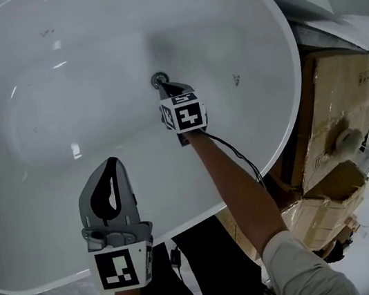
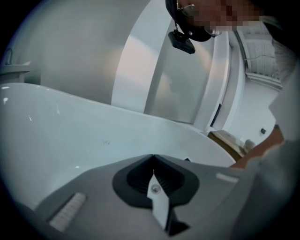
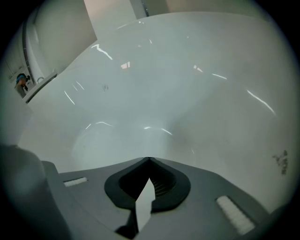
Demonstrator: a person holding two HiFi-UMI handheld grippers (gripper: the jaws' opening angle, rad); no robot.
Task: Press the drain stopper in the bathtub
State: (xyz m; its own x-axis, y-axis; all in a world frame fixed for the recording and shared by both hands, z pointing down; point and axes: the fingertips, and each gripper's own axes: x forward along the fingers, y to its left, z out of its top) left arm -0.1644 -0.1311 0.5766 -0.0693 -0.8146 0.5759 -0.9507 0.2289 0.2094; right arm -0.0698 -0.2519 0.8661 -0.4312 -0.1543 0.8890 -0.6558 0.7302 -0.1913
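A white oval bathtub (image 1: 57, 221) fills the head view. Its round metal drain stopper (image 1: 158, 79) sits at the middle of the tub floor. My right gripper (image 1: 163, 84) reaches down into the tub, shut, with its tips on or just at the stopper. In the right gripper view the jaws (image 3: 149, 159) meet over the tub floor and hide the stopper. My left gripper (image 1: 109, 164) hangs shut above the near side of the tub, empty. The left gripper view shows its tips (image 2: 153, 155) closed, facing the tub rim (image 2: 140, 117).
Brown cardboard boxes (image 1: 335, 125) wrapped in plastic stand right of the tub. A small dark mark (image 1: 235, 80) lies on the tub's inner wall. A white wall and door panels (image 2: 187, 79) rise beyond the tub. A cable (image 1: 239, 157) runs along my right arm.
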